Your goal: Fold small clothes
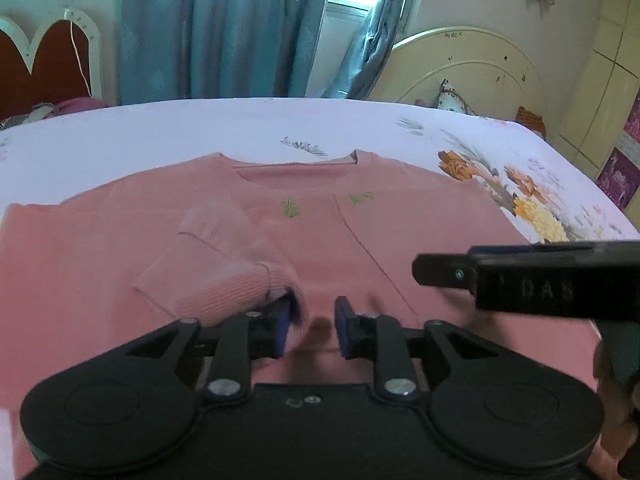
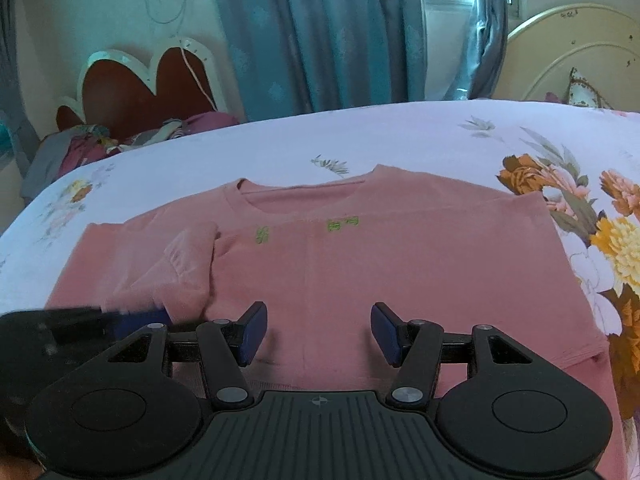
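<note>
A pink sweater lies flat on the bed just beyond both grippers, neckline at the far edge, hem nearest. One sleeve is folded across the chest, its cuff resting against the left gripper, whose jaws stand narrowly apart, gripping nothing. The right gripper hovers wider open and empty over the hem.

left gripper: black frame, 2 blue pads, silver screws
right gripper: same build (ribbed black housing)
</note>
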Motion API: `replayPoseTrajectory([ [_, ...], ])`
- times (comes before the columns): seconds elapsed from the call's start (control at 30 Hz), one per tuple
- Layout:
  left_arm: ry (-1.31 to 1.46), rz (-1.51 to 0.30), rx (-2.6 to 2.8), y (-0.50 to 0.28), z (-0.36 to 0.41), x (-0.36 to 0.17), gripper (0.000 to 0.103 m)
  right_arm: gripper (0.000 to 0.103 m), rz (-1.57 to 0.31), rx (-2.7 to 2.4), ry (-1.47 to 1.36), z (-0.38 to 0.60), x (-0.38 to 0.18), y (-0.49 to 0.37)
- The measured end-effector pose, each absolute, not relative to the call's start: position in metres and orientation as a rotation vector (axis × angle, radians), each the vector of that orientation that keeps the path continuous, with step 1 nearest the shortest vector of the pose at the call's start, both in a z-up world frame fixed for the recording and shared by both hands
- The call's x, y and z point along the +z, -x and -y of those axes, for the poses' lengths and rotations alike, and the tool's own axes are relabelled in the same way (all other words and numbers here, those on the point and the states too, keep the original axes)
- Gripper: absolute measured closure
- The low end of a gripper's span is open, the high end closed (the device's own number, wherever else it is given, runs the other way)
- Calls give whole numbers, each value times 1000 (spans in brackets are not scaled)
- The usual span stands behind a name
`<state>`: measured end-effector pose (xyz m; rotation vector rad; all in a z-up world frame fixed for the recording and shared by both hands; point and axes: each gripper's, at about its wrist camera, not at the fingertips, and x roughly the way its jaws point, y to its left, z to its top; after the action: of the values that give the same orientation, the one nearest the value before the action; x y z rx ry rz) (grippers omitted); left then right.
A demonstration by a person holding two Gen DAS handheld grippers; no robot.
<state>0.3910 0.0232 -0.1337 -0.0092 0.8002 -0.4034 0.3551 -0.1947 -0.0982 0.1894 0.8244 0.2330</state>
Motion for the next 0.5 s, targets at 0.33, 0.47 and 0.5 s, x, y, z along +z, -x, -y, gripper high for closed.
replayPoseTrajectory([
  [0.33, -62, -748, -99, -345, -113, -129, 34, 46, -815, 420, -49, 128, -100, -352],
  [0.47, -50, -776, 16, -340, -142, -143, 36, 46, -799, 429, 103, 97, -112, -351],
  [0.5, -50, -785, 30, -339, -144, -145, 36, 46, -791, 425, 147, 90, -115, -351],
])
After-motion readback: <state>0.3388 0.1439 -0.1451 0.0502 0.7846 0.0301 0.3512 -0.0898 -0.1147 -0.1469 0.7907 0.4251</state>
